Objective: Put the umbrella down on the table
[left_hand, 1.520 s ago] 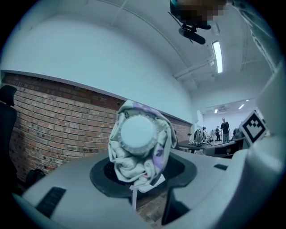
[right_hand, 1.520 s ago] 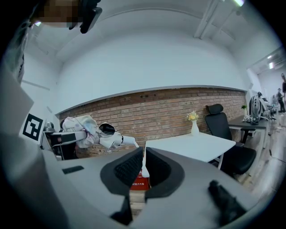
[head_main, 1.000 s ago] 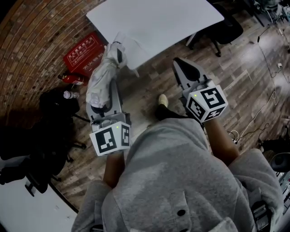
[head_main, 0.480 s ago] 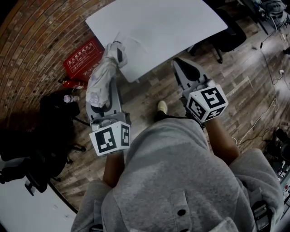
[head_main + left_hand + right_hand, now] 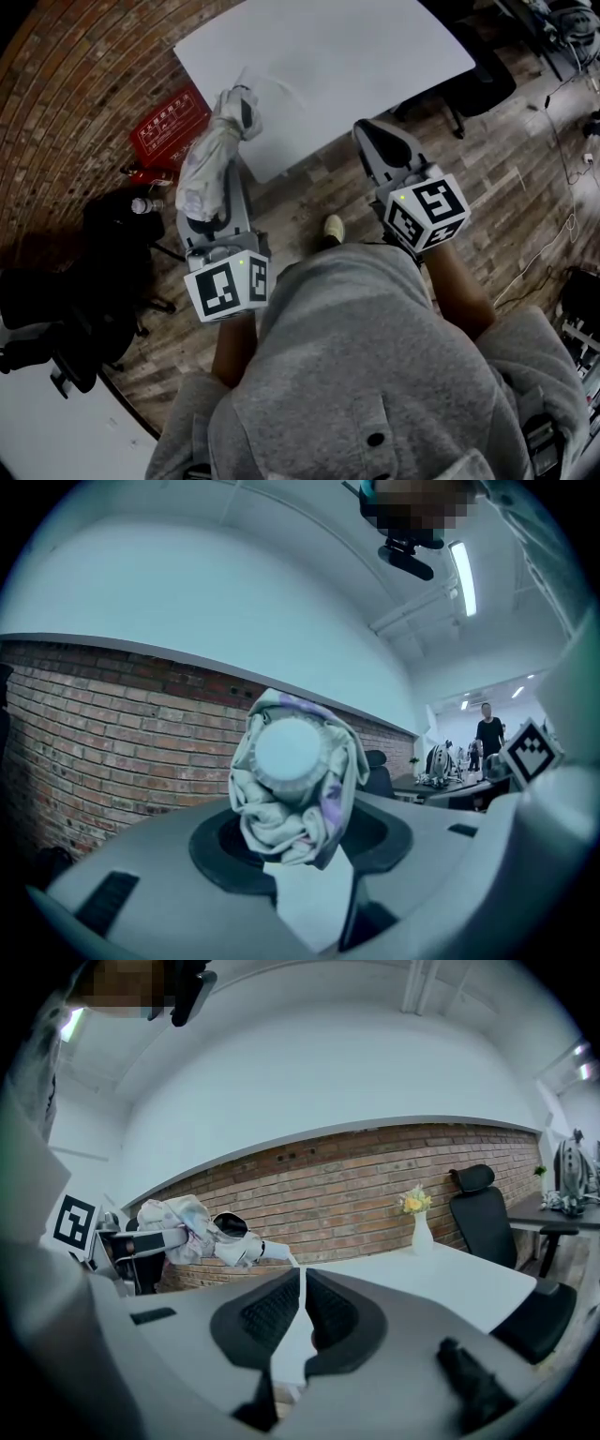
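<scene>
A folded whitish umbrella [image 5: 208, 161] lies lengthwise in my left gripper [image 5: 218, 192], whose jaws are shut on it. Its front end [image 5: 241, 103] reaches over the near left edge of the white table [image 5: 356, 56]. In the left gripper view the umbrella [image 5: 292, 780] shows end-on between the two fingers. My right gripper [image 5: 380, 141] is shut with nothing in it and hovers over the floor just before the table's near edge. The right gripper view shows its pads [image 5: 272, 1314] nearly together, the umbrella [image 5: 192, 1227] at the left and the table [image 5: 441, 1274] ahead.
A small vase of flowers [image 5: 419, 1222] stands at the table's far side by the brick wall. A black office chair [image 5: 473, 61] is at the table's right. On the floor at the left are a red box [image 5: 169, 117], a bottle [image 5: 145, 197] and another dark chair [image 5: 75, 309].
Both grippers have moved toward the table together with the person. The table's near corner now lies closer, and the umbrella's front end has come over its edge.
</scene>
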`<act>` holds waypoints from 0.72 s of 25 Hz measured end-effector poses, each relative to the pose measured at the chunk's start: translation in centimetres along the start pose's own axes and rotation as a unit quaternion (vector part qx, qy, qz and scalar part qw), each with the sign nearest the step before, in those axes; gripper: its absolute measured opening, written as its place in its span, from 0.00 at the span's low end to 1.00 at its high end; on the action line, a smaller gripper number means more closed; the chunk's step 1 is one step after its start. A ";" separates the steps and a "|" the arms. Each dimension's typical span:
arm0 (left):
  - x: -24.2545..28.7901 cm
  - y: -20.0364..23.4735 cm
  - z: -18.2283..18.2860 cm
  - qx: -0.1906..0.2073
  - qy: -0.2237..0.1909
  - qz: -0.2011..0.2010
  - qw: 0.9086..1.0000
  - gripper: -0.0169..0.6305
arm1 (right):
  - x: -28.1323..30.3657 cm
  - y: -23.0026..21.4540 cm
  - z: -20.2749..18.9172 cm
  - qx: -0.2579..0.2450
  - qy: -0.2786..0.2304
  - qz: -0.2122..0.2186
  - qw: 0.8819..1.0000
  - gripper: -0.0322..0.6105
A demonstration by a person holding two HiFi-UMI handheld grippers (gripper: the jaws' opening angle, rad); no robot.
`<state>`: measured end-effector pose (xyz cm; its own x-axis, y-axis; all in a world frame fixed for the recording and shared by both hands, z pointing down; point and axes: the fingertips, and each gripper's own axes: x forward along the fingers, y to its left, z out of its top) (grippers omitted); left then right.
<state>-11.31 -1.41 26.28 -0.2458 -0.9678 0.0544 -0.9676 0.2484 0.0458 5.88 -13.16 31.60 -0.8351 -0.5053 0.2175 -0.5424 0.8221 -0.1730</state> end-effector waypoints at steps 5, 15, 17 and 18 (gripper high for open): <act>1.5 -1.2 0.3 0.002 -0.002 0.005 1.000 0.33 | 0.6 -2.1 0.4 0.002 -0.002 0.009 1.000 0.10; 3.3 -2.0 0.5 0.011 -0.004 0.000 1.000 0.33 | 1.5 -4.1 0.5 0.008 -0.011 0.007 1.000 0.10; 3.7 -1.9 0.4 0.011 -0.003 -0.003 1.000 0.33 | 1.9 -4.2 0.5 0.009 -0.009 0.004 1.000 0.10; 3.9 -1.8 0.4 0.011 -0.002 -0.005 1.000 0.33 | 2.0 -4.2 0.5 0.009 -0.008 0.003 1.000 0.10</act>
<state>-10.53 -5.65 26.06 -0.2371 -0.9702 0.0500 -0.9708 0.2385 0.0240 6.43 -17.72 32.31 -0.8398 -0.5046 0.2003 -0.5386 0.8204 -0.1919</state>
